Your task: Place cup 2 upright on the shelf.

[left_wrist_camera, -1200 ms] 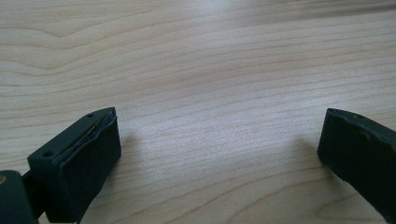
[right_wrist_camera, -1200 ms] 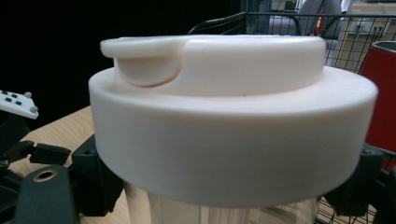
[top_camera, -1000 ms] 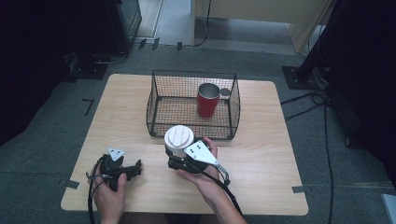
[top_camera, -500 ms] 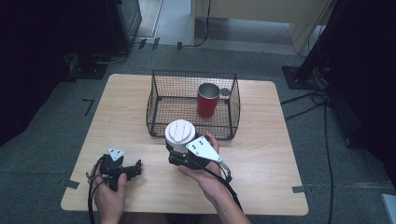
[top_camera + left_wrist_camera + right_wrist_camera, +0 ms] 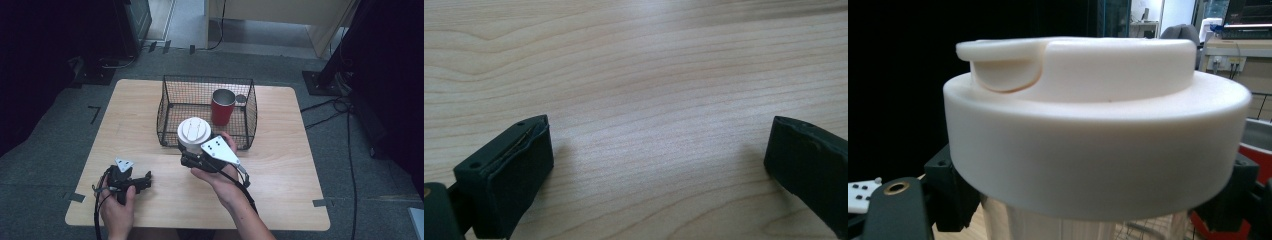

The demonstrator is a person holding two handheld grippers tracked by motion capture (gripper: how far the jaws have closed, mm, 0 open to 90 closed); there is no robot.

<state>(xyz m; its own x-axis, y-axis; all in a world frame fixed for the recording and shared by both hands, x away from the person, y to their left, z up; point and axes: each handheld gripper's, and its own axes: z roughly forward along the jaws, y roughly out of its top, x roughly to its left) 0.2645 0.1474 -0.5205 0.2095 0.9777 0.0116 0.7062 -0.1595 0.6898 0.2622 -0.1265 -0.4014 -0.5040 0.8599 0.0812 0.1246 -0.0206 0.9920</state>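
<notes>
My right gripper [image 5: 191, 152] is shut on a clear tumbler with a white lid [image 5: 194, 132], holding it upright above the table just in front of the black wire basket [image 5: 170, 95]. In the right gripper view the white lid [image 5: 1098, 125] sits close up, with the black jaws clamped on the clear body below it. A red cup [image 5: 222, 106] stands inside the basket at its right rear. My left gripper [image 5: 145, 181] rests on the wooden table [image 5: 280, 170] at the front left, its jaws open over bare wood [image 5: 659, 150].
The basket stands at the table's far middle. Dark equipment and cables lie on the grey floor around the table. Black tape marks sit at the table's front corners.
My right gripper has lifted the tumbler up and slightly toward the basket. The left gripper has stayed in place.
</notes>
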